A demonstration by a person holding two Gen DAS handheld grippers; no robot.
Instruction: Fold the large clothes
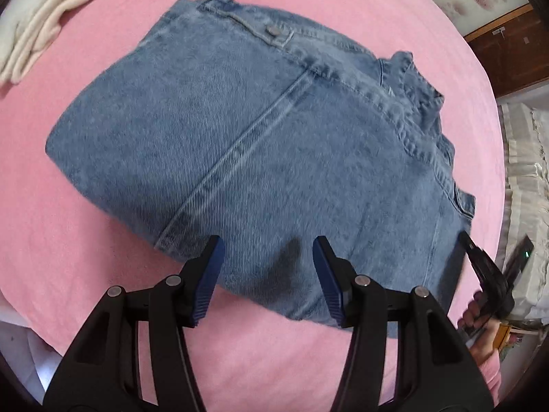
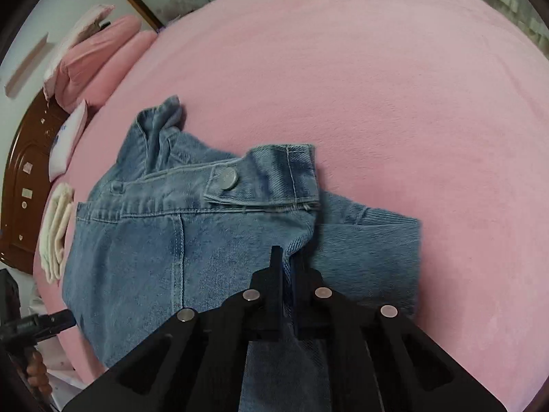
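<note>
A blue denim jacket (image 1: 260, 144) lies folded on the pink bed (image 1: 85, 247), with a metal button (image 1: 273, 30) at its far edge. My left gripper (image 1: 267, 250) is open and empty, just above the jacket's near folded edge. My right gripper (image 2: 287, 257) is shut on a fold of the denim jacket (image 2: 144, 250) near its right side, below the buttoned cuff (image 2: 260, 178). The right gripper also shows at the jacket's right edge in the left wrist view (image 1: 480, 267).
A folded cream garment (image 1: 44, 17) lies on the bed at the far left; it also shows in the right wrist view (image 2: 56, 233). Pink pillows (image 2: 99, 58) and a brown wooden headboard (image 2: 24, 185) stand at the bed's end. White bedding (image 1: 525, 206) is off the right side.
</note>
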